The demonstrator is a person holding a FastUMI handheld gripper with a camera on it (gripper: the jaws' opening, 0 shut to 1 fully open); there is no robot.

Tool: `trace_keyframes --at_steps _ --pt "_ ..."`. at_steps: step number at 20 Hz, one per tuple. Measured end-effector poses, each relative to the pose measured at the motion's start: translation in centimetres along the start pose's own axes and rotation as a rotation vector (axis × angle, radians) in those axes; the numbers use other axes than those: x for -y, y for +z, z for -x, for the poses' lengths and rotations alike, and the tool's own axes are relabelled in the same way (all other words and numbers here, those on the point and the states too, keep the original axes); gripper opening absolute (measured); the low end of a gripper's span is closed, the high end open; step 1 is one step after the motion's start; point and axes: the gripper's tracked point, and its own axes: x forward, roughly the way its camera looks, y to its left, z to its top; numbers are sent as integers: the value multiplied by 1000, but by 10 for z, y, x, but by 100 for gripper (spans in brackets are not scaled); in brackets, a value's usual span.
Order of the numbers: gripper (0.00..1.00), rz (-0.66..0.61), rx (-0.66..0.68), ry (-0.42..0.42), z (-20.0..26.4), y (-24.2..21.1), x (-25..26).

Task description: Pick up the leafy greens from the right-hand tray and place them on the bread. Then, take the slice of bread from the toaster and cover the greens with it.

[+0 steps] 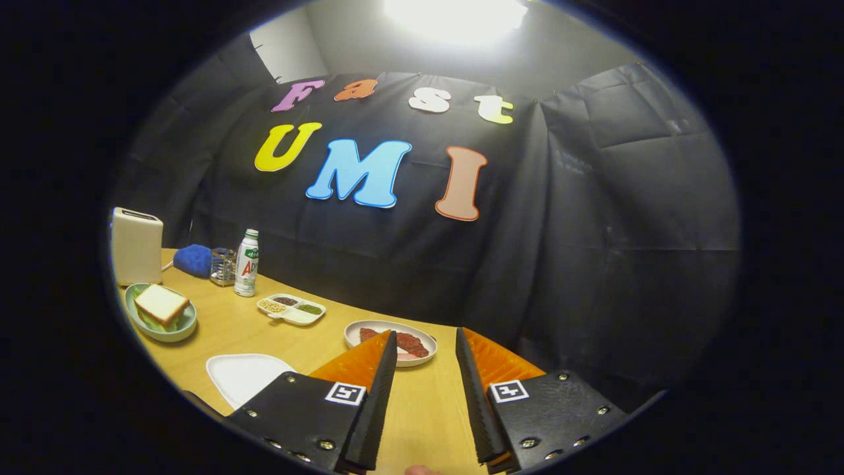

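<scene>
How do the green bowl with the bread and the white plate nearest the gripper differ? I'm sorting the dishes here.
The green bowl is round and deep-rimmed and holds a bread slice over something green; the white plate is flat, squarish with rounded corners, and bare. The bowl sits by the toaster, far beyond the open gripper; the plate lies just beside its fingers. Both rest on the wooden table.

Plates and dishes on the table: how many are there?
4. A green bowl with bread beside the toaster, a divided dish near the bottle, a meat plate beyond the open gripper, a white tray. Others may be hidden.
</scene>
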Motion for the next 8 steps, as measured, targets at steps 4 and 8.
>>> trace_keyframes --at_steps 4,8 --pt "52 -66 -7 27 -3 -11 40" --pt "52 -9 -15 6 -6 -31 76"
